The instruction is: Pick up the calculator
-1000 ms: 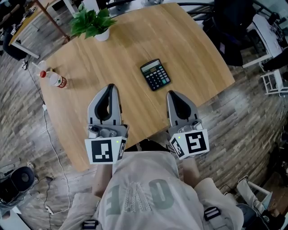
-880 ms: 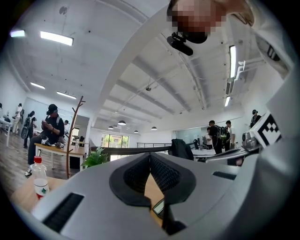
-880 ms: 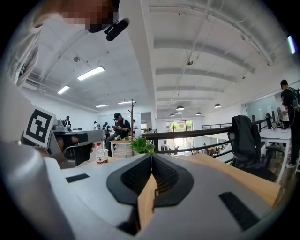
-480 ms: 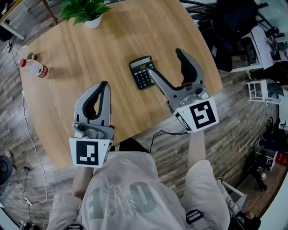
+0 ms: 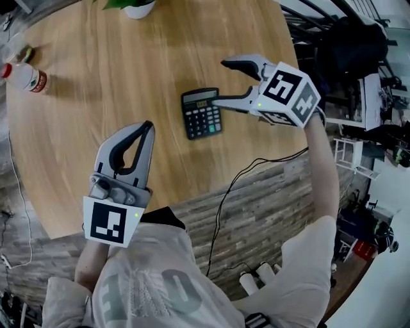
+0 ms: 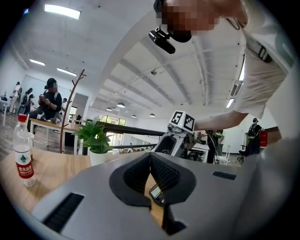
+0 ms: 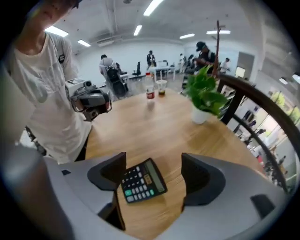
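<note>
A black calculator point(image 5: 202, 113) lies flat on the round wooden table point(image 5: 115, 57), keys up. My right gripper point(image 5: 221, 82) hovers just to its right and points steeply down; its jaws are opening. In the right gripper view the calculator point(image 7: 143, 180) shows on the table between and beyond the two fingers point(image 7: 110, 171), untouched by either. My left gripper point(image 5: 147, 128) hangs shut and empty over the table's near edge, left of the calculator. In the left gripper view a corner of the calculator point(image 6: 156, 194) shows below the shut left gripper point(image 6: 150, 159), with the right gripper point(image 6: 176, 138) behind.
A plastic bottle point(image 5: 25, 77) with a red label stands at the table's left edge. A potted plant point(image 5: 138, 8) stands at the far edge. A black cable point(image 5: 237, 186) trails over the floor below the right arm. Dark chairs and racks point(image 5: 352, 57) crowd the right side.
The right gripper swung from the near table edge out to the calculator, rolled and tipped downward, and its jaws went from shut to wide apart. The left gripper sank a little.
</note>
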Tool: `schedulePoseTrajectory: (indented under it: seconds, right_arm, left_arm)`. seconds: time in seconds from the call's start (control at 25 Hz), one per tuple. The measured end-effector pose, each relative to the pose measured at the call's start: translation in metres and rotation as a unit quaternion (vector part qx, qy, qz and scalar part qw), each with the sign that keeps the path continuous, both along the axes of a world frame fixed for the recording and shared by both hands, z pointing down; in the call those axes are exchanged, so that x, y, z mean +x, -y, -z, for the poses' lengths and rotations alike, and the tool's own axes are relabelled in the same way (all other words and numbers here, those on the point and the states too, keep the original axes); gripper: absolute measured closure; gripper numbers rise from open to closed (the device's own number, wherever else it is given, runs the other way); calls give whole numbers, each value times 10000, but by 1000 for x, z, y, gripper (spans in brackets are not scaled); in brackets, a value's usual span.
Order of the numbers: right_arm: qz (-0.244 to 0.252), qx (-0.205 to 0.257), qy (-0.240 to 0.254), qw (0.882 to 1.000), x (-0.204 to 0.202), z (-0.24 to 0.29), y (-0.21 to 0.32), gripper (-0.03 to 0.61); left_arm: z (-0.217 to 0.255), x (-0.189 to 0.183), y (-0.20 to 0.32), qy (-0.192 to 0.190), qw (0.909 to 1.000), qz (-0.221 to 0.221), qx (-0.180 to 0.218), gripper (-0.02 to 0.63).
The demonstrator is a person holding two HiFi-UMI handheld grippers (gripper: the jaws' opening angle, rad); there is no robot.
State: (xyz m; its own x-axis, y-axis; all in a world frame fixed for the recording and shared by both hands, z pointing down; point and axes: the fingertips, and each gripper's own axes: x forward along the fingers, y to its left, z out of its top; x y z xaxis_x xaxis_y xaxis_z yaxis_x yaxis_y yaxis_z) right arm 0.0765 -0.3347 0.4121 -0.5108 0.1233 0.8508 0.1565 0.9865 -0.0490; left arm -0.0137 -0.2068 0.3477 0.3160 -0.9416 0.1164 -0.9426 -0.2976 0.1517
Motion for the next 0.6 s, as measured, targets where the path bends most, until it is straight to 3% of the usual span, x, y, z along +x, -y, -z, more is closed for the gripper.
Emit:
schedulePoseTrajectory:
  seconds: [0.12, 0.28, 0.48, 0.6]
  right_arm:
    - [705, -902, -1051, 9878, 9, -33, -10, 235]
    - [1434, -1539, -2335, 9493, 26, -75, -7, 235]
    - [1889, -1996, -2855, 9181, 28, -119, -8, 236]
    - [2104, -2443, -3217, 8903, 31, -132, -18, 236]
  left_arm:
    - [-12, -3, 9, 42, 9998, -47, -176, 604]
    - [-31, -11, 28, -63, 9992, 6, -398, 604]
    - [-58, -20, 44, -188, 9977, 184, -628, 604]
    - [-70, -25, 47, -265, 9967, 216, -741, 604]
